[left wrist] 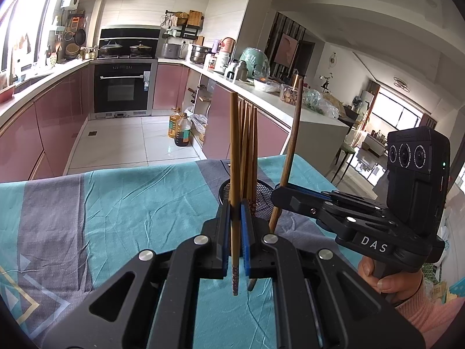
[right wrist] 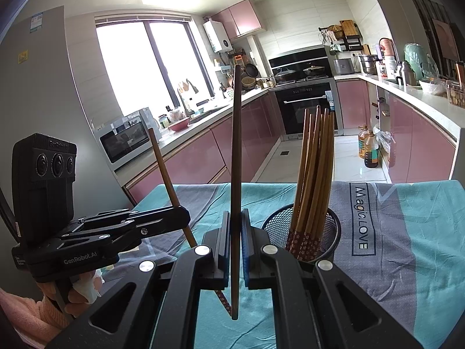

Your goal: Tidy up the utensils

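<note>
In the left wrist view my left gripper (left wrist: 234, 206) is shut on a light wooden chopstick (left wrist: 234, 145) that stands upright, its patterned end hanging below the jaws. Right behind it is a black mesh holder (left wrist: 263, 203) with several chopsticks standing in it. My right gripper (left wrist: 277, 195) comes in from the right, shut on a darker chopstick (left wrist: 293, 139). The right wrist view shows the right gripper (right wrist: 236, 216) clamped on the dark chopstick (right wrist: 237, 160), the mesh holder (right wrist: 276, 229) just right of it with its chopsticks (right wrist: 315, 174), and the left gripper (right wrist: 185, 215) holding its chopstick (right wrist: 164, 165).
The holder stands on a table covered by a teal and grey cloth (left wrist: 130, 203). Beyond the table's far edge lie a tiled floor, pink kitchen cabinets (right wrist: 203, 157), an oven (left wrist: 122, 87) and oil bottles (left wrist: 180, 128). A hand in a pink sleeve (left wrist: 386, 279) grips the right handle.
</note>
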